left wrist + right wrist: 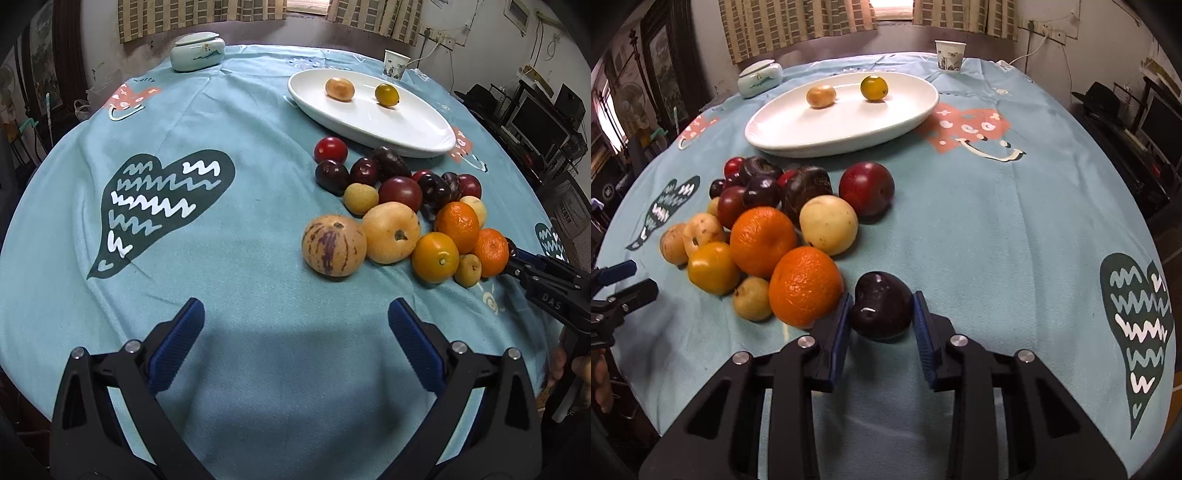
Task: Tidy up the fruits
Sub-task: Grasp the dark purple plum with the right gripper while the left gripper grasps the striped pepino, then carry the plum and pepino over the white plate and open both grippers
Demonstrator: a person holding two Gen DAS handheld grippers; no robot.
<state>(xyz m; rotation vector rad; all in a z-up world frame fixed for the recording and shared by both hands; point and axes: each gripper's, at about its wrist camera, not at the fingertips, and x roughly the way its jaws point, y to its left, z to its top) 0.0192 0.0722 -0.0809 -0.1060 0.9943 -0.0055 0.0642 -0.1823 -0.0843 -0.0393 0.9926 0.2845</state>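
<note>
Right gripper (881, 314) brackets a dark plum (881, 311) on the tablecloth (997, 240), apparently pinching it; left gripper (295, 321) spread, idle. Risk: adjacent orange (805, 286) nudged, pile rolling.

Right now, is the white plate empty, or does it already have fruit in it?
Not empty. The white plate holds two fruits: a tan one and a yellow-green one, apart from each other. The other fruits lie on the tablecloth.

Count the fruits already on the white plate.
2. A tan one lies left of centre on the white plate; a yellow-green one sits to its right, apart from it. Nothing seems hidden there.
</note>
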